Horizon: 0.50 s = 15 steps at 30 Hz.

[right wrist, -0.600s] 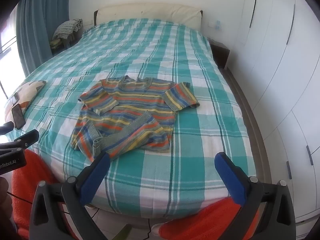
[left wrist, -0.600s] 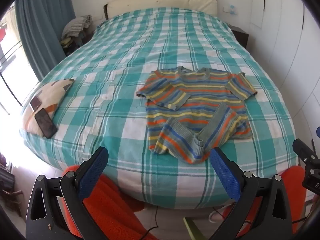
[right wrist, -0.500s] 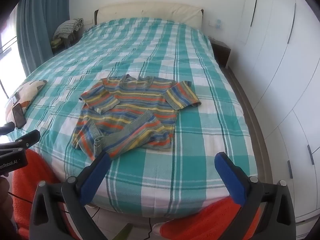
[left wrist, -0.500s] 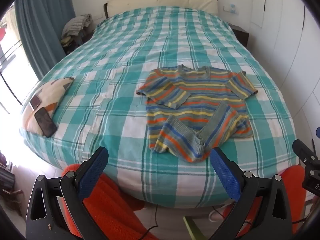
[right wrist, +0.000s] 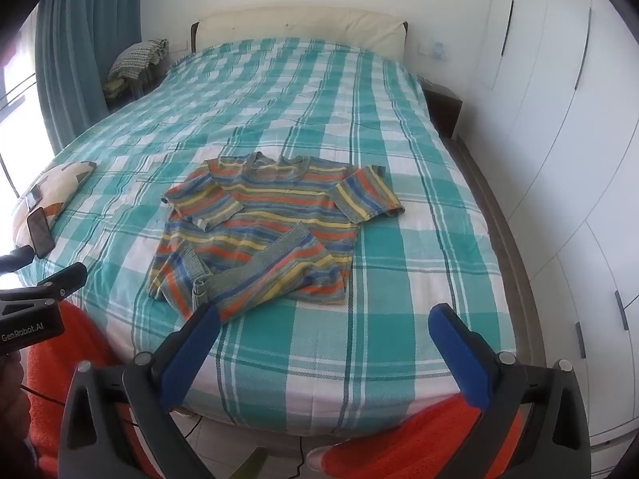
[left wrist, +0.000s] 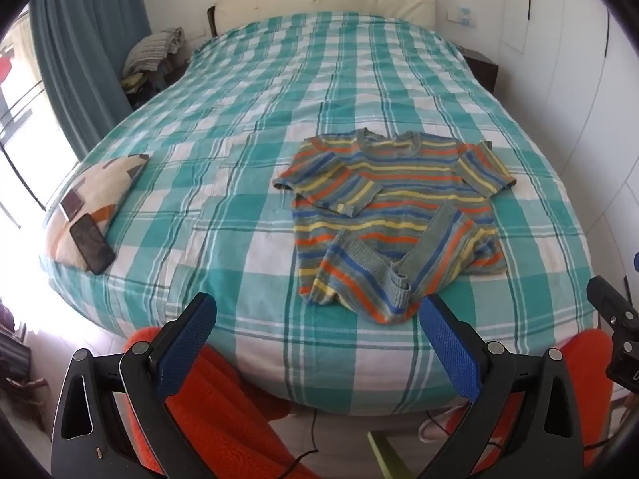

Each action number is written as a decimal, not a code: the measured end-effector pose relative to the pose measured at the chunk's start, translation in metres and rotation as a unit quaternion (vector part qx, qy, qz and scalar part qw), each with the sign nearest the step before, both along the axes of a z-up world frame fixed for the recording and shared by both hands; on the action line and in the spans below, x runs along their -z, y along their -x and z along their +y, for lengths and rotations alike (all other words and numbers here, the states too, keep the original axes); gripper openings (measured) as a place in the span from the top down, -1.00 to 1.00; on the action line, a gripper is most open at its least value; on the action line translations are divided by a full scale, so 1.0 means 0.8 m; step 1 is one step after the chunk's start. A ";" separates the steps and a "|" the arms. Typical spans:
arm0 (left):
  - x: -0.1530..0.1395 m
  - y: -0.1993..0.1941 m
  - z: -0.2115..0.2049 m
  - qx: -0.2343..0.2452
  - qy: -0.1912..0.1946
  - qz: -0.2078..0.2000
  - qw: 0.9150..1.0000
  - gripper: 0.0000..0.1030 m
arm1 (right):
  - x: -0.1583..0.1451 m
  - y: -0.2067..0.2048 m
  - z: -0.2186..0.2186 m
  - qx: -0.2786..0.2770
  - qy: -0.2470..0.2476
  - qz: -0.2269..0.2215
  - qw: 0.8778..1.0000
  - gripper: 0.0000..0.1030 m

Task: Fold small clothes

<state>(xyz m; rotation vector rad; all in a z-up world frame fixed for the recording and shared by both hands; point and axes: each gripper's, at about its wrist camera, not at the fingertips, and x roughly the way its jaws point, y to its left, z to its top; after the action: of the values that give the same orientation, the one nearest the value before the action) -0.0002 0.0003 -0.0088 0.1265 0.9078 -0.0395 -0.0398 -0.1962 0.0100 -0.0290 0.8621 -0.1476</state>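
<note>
A small striped knit sweater [left wrist: 395,207] in grey, orange, yellow and blue lies on the checked bedspread [left wrist: 247,127], its left sleeve folded in and its hem rumpled up towards the near edge; it also shows in the right wrist view [right wrist: 263,223]. My left gripper [left wrist: 315,331] is open and empty, held off the foot of the bed, short of the sweater. My right gripper [right wrist: 325,343] is open and empty, also off the bed's near edge, to the right of the sweater's hem.
A patterned cushion [left wrist: 100,191] with a dark phone [left wrist: 92,243] on it lies at the bed's left edge. White wardrobe doors [right wrist: 559,119] stand on the right, a blue curtain [left wrist: 80,52] on the left. Orange cloth [left wrist: 223,411] lies below the grippers.
Both views have drifted very slightly; the sweater and the open grippers stand as before.
</note>
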 end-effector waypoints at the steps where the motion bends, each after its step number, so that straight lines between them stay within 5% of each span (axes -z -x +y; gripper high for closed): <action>1: 0.000 0.000 0.001 0.001 0.001 0.000 1.000 -0.98 | 0.000 0.000 0.001 0.000 0.000 -0.001 1.000 -0.99; 15: -0.001 0.003 -0.009 0.009 -0.007 -0.001 1.000 -0.98 | 0.003 0.002 0.002 0.000 -0.003 0.003 1.000 -0.99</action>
<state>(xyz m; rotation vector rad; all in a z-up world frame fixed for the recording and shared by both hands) -0.0025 -0.0067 -0.0079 0.1487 0.9042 -0.0501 -0.0416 -0.1946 0.0079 -0.0234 0.8676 -0.1457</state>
